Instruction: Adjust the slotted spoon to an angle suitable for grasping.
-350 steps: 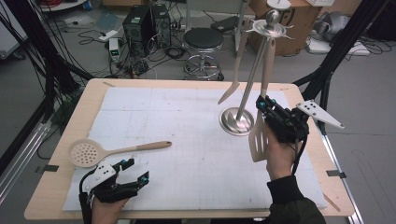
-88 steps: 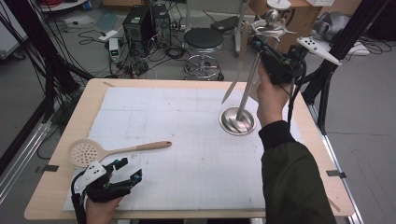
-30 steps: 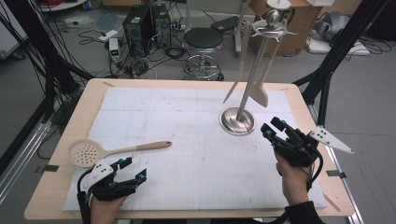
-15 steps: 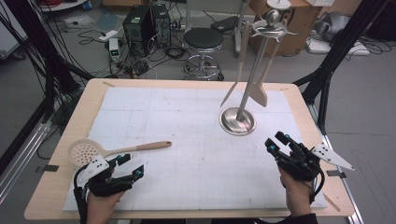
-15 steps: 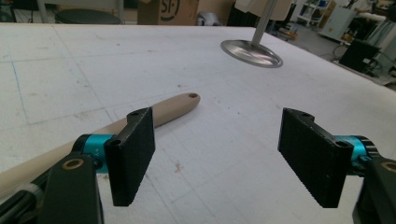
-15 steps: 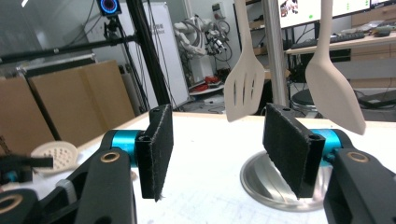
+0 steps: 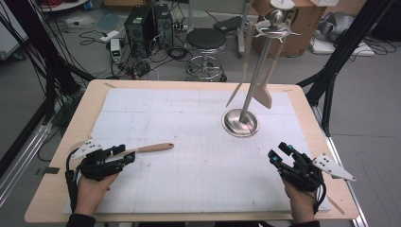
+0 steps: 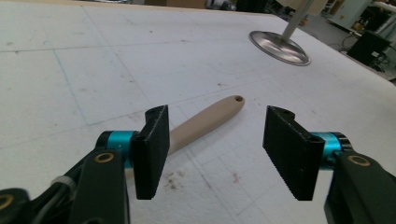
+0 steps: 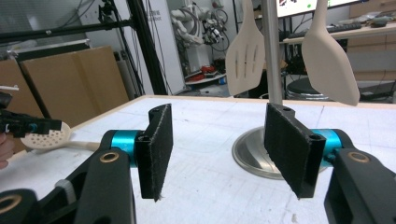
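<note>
— Where is the skimmer spoon [image 7: 142, 150] against the left gripper [image 8: 212, 149]?

— Its tan handle lies flat on the white mat [image 7: 198, 142], and in the left gripper view it runs up from behind the left jaw into the gap, its holed tip pointing toward the stand's base. The jaws stand wide apart, one on each side of the handle and touching nothing I can see.

— And the spoon's bowl?

— In the high view the gripper and hand [image 7: 92, 187] cover it; only the handle sticks out to the right. The right gripper view catches the perforated bowl far off at its left edge, with the left gripper's black tips over it — whether they touch it is too small to tell.

— The right gripper [image 9: 217, 142]?

— Jaws apart as well, holding nothing, near the table's front right corner and well apart from the spoon. Beyond it rises the metal stand [image 7: 241, 122], with a slotted turner [image 9: 245, 49] and a plain spatula [image 9: 329, 58] hanging from it; their upper ends are cut off at the frame's top.
</note>
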Available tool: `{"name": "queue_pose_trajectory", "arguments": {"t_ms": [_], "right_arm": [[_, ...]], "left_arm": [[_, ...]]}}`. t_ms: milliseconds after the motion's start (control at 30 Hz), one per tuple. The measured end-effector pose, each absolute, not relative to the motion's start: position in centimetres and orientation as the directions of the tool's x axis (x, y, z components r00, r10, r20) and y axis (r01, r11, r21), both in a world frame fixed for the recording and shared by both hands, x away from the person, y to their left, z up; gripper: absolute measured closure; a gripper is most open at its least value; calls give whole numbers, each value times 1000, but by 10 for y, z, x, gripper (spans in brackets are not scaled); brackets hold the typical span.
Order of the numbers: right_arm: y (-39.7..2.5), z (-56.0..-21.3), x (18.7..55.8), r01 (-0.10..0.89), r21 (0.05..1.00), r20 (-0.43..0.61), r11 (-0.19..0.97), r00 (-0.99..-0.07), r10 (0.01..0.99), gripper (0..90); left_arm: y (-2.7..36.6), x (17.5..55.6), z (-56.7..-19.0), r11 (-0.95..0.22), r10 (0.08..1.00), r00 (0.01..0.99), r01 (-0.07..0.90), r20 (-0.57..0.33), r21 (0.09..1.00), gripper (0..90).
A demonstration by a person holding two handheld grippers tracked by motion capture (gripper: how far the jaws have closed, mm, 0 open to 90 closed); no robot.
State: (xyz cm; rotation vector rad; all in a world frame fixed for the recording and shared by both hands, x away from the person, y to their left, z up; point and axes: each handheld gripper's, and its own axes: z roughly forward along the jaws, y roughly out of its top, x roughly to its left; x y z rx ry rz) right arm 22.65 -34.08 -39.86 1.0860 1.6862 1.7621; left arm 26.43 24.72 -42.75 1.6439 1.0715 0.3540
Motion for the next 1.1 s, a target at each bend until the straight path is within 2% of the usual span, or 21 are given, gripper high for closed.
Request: {"name": "queue_pose_trajectory", "arguments": {"t_ms": [167, 367, 433, 767, 1100], "right_arm": [[-339, -402, 229, 189, 976, 195, -105, -562, 804, 439], [-335, -404, 230, 194, 978, 179, -81, -569, 802, 427], [-336, -405, 230, 196, 977, 183, -83, -571, 800, 427], [-337, -405, 230, 196, 976, 191, -93, -570, 799, 430], [-338, -405, 229, 200, 974, 203, -105, -569, 796, 431]], "left_arm": [[249, 271, -432, -8, 815, 509, 488, -277, 873, 564], [255, 277, -432, -12, 844, 462, 526, -274, 850, 839], [257, 281, -432, -10, 855, 437, 552, -280, 834, 890], [275, 303, -444, 61, 902, 279, 672, -328, 738, 888], [273, 307, -450, 30, 939, 224, 699, -259, 715, 897]]}}
